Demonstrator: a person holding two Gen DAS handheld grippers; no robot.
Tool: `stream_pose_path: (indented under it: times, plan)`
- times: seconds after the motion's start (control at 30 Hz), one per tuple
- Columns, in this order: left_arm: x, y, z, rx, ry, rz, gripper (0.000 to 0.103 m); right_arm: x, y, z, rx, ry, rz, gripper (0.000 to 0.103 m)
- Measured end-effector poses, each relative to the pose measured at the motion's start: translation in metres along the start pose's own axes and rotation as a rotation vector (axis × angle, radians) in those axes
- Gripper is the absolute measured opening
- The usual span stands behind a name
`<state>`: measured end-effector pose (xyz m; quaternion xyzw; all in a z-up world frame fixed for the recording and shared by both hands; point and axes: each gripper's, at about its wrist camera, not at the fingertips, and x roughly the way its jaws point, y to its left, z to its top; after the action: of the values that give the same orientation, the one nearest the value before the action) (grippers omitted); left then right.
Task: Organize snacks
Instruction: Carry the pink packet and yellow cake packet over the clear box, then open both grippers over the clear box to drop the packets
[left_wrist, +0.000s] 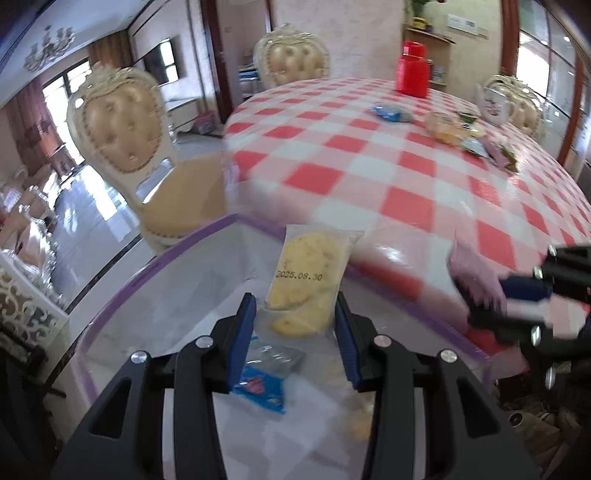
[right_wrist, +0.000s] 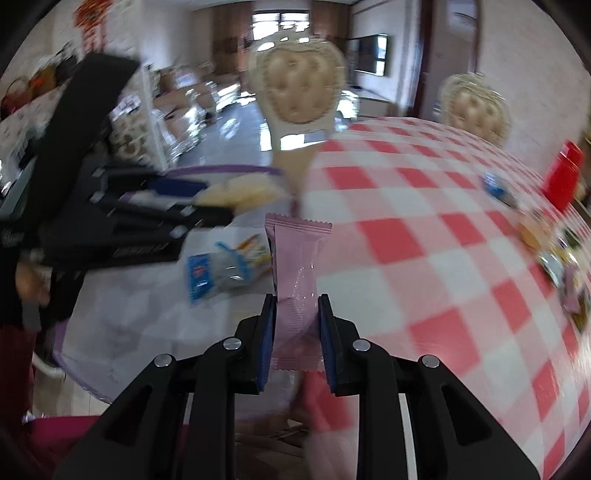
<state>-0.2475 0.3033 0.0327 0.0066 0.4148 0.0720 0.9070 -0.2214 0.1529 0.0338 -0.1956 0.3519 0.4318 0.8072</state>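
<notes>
My left gripper (left_wrist: 294, 299) is shut on a clear packet of yellow biscuits (left_wrist: 306, 273), held upright over a clear bin with a purple rim (left_wrist: 177, 251). A blue snack packet (left_wrist: 262, 384) lies in the bin below. My right gripper (right_wrist: 297, 299) is shut on a pink wrapped snack (right_wrist: 295, 258), at the bin's right edge over the checked tablecloth. The left wrist view catches the right gripper (left_wrist: 476, 295) and the pink snack (left_wrist: 472, 273) blurred at the right. In the right wrist view the left gripper (right_wrist: 210, 201) and its biscuits (right_wrist: 240, 192) show above the bin (right_wrist: 221, 170).
A red-and-white checked table (left_wrist: 406, 177) carries a red container (left_wrist: 412, 70), a blue packet (left_wrist: 391, 112), a heap of loose snacks (left_wrist: 454, 133) and a white teapot (left_wrist: 493, 101) at the far side. Padded chairs (left_wrist: 122, 122) stand around it.
</notes>
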Motion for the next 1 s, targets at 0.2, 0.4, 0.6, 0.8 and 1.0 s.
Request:
stream_pose_path:
  times: [0.2, 0.4, 0.6, 0.8, 1.0]
  plan:
    - [0.0, 0.02, -0.001, -0.035, 0.011, 0.062, 0.045, 0.01, 0.026, 0.001, -0.052, 0.013, 0.065, 0.038]
    - [-0.013, 0.017, 0.005, -0.032, -0.08, 0.173, 0.091, -0.007, 0.0, -0.002, 0.035, -0.034, 0.036, 0.066]
    - [-0.019, -0.01, 0.019, 0.012, -0.153, 0.19, 0.101, -0.021, -0.05, -0.007, 0.171, -0.068, -0.055, 0.076]
    - [-0.011, -0.058, 0.035, 0.09, -0.166, 0.174, 0.101, -0.035, -0.089, -0.019, 0.237, -0.071, -0.173, 0.08]
    - [0.012, -0.108, 0.053, 0.163, -0.132, 0.119, 0.101, -0.044, -0.127, -0.036, 0.291, -0.067, -0.255, 0.084]
